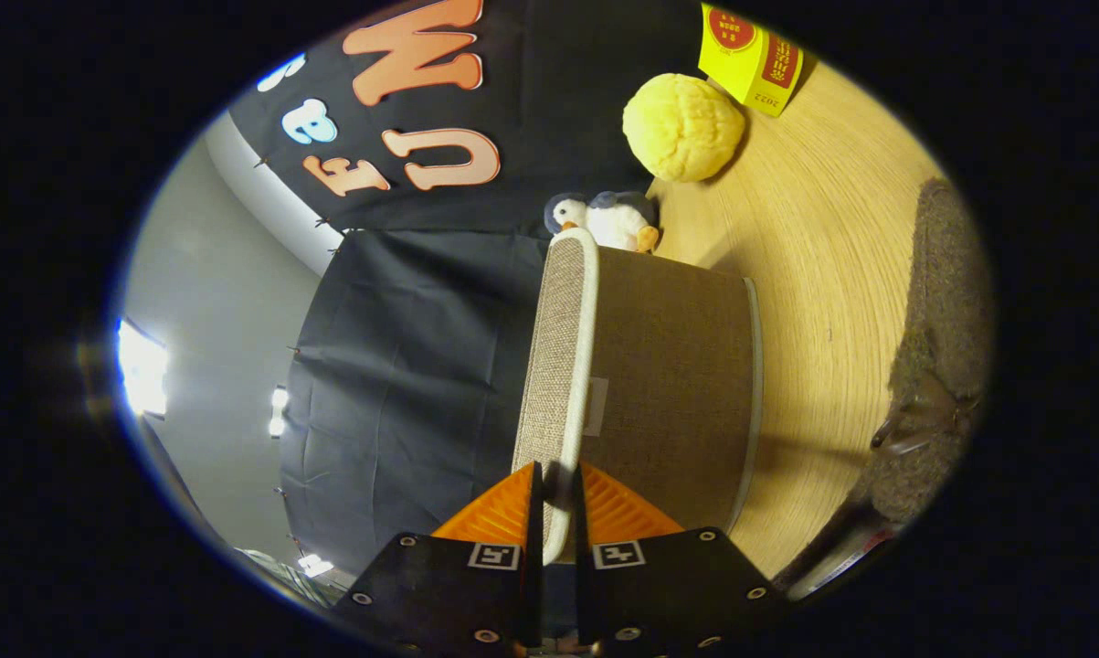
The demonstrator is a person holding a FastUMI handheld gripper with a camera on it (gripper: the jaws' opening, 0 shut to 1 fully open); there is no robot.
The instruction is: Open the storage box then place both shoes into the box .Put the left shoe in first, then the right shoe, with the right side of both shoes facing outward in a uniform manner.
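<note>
The gripper (556,498) pinches the storage box (677,384) lid's pale rim (578,366) at frame centre. A fuzzy shoe (937,366), probably, lies at right on the table (823,228).

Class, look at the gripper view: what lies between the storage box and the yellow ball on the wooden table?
A small plush penguin lies between them, just past the storage box and before the yellow ball. The gripper is shut on the box's lid.

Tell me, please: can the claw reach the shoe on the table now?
Probably not yet. The claw is shut on the lid of the storage box, and the shoe lies off to the side, across bare table.
</note>
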